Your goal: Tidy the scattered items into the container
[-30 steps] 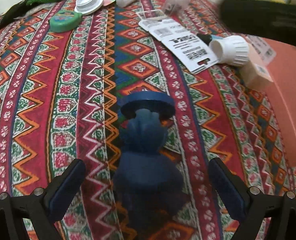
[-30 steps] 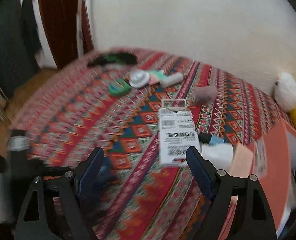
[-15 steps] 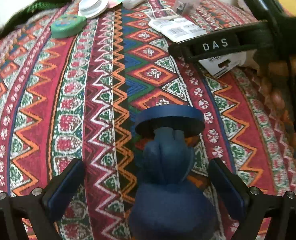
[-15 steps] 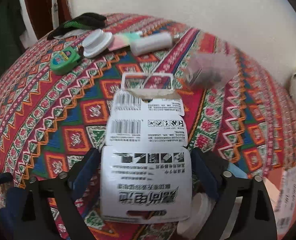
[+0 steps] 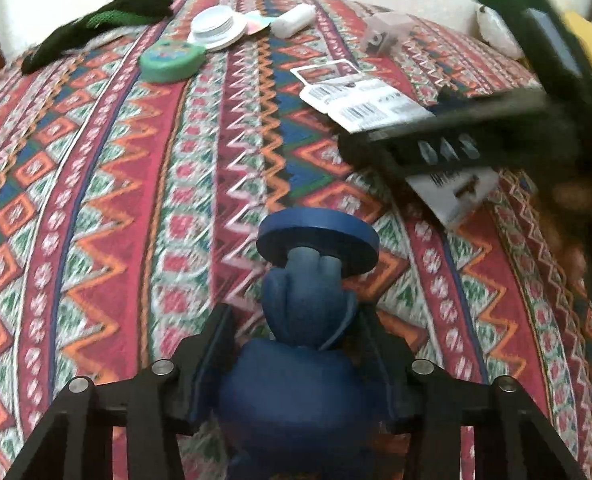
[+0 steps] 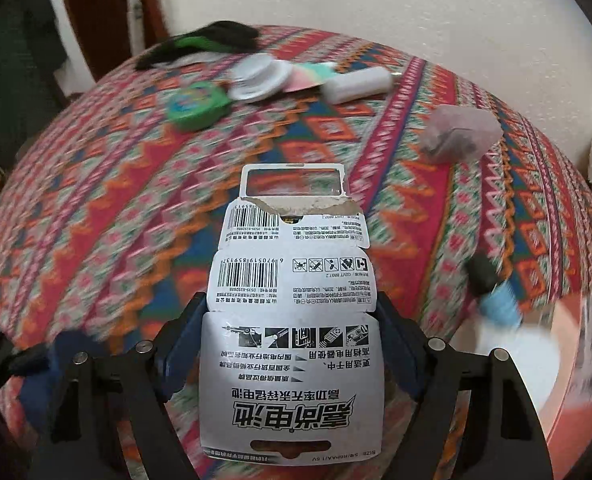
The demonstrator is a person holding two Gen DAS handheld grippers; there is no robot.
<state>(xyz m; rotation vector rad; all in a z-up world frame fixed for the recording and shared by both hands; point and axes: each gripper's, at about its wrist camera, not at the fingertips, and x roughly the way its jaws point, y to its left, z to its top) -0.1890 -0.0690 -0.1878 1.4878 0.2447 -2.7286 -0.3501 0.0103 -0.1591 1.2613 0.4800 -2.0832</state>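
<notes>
- The left tool (image 5: 296,344) is squeezing the blue toy (image 5: 308,312), ready for carrying it.
- The right tool (image 6: 291,340) is pinching the battery card (image 6: 291,320), just beside the blue toy.
- The orange box (image 6: 576,360) is waiting near the card.

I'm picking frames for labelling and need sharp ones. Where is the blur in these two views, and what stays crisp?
Left wrist view: the blue figurine and cloth are fairly sharp; the right claw crossing the upper right is motion-smeared. Right wrist view: the battery card reads crisply, while the green tape measure and cloth are streaked. Both views bulge with fisheye distortion.
</notes>
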